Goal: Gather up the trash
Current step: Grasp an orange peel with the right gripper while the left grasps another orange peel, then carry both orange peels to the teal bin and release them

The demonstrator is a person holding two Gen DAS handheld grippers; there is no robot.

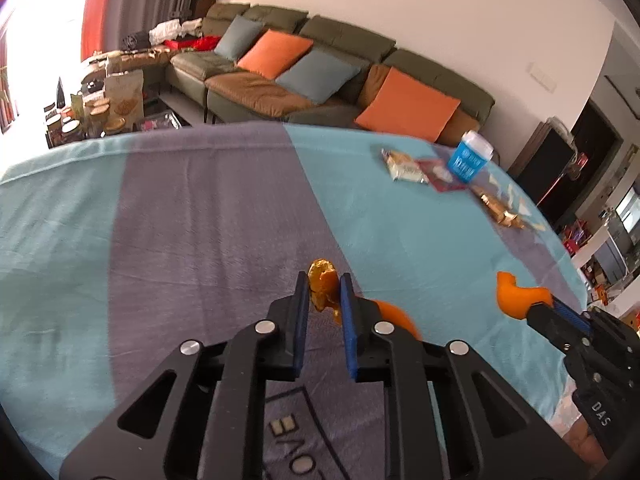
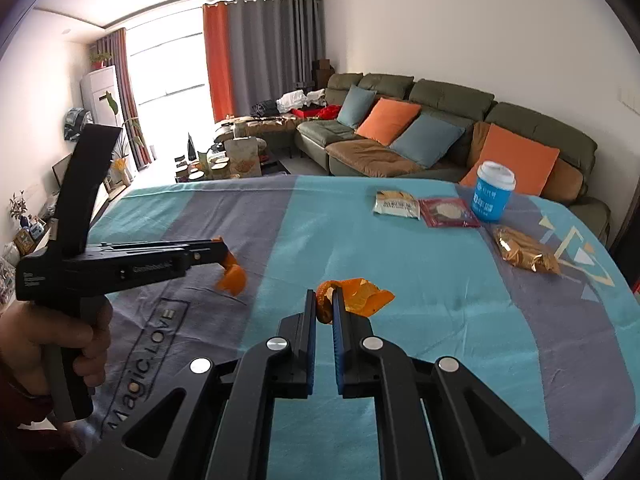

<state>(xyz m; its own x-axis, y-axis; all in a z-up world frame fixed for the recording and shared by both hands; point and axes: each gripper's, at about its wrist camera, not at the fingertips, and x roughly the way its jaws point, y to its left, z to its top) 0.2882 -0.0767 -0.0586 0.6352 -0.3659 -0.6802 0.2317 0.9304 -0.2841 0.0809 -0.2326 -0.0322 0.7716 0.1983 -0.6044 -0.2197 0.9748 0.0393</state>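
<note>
Left wrist view: my left gripper [image 1: 324,290] clenched on orange peel piece [image 1: 322,286], just above tablecloth [image 1: 180,220]. My right gripper [image 2: 324,306] pinches 2nd peel [image 2: 356,300]. Pickup step seems done; next likely needs bin, none visible. Cup [image 2: 493,192], wrappers [image 2: 450,212] remain far side.

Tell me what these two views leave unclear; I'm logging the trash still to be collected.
- Left gripper is shut on an orange peel; the peel's lower end is hidden by the fingers in the left wrist view.
- Right gripper's peel is partly hidden behind its right finger in the right wrist view.
- Print on the white packet, red packet and blue cup is too small to read.
- No bin in view.
</note>
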